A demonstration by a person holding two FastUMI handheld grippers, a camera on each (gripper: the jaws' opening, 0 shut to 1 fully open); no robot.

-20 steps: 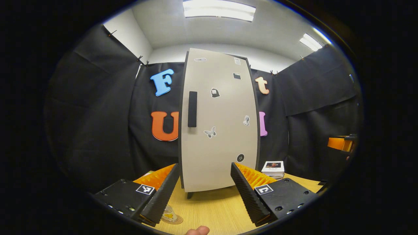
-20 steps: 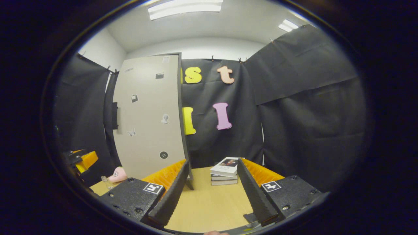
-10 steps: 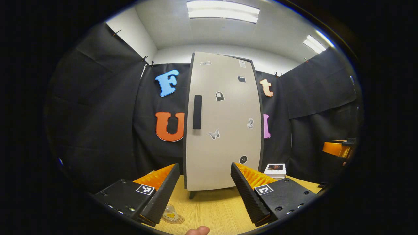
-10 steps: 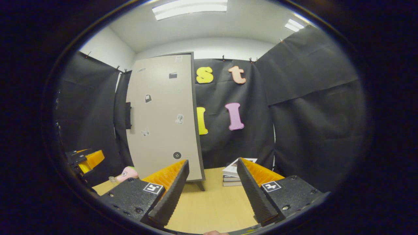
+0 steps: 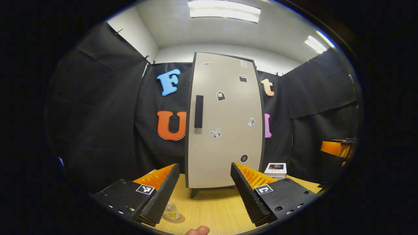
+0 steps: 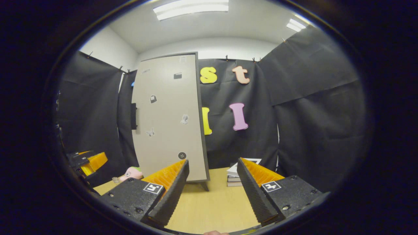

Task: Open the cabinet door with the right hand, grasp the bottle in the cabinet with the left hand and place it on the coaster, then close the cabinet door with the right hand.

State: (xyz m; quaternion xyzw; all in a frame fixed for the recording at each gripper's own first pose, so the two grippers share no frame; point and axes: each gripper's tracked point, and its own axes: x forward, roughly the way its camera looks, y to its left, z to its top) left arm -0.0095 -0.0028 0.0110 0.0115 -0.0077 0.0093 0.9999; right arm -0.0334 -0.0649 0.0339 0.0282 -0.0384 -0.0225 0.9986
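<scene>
Facing closed cabinet door (image 5: pixel 225 124), both grippers held back over table (image 5: pixel 212 212). Left gripper (image 5: pixel 205 192) jaws wide apart, empty. Right gripper (image 6: pixel 212 192) likewise wide, empty, aimed right of door; handle (image 5: pixel 198 111) untouched. Coaster (image 5: pixel 173 218) near left finger, apparently bearing small clear object. Bottle presumably inside cabinet, hidden.

Black cloth walls (image 5: pixel 98 114) hung from small clips enclose the booth on three sides. Above them run white plastered upper walls (image 6: pixel 228 45) and a white ceiling (image 5: pixel 212 29) with long rectangular fluorescent light panels (image 5: pixel 224 8), all lit. Below lies a pale wood-grain bench (image 6: pixel 209 209), and a short stack of books (image 5: pixel 276 169) rests near the cloth.
</scene>
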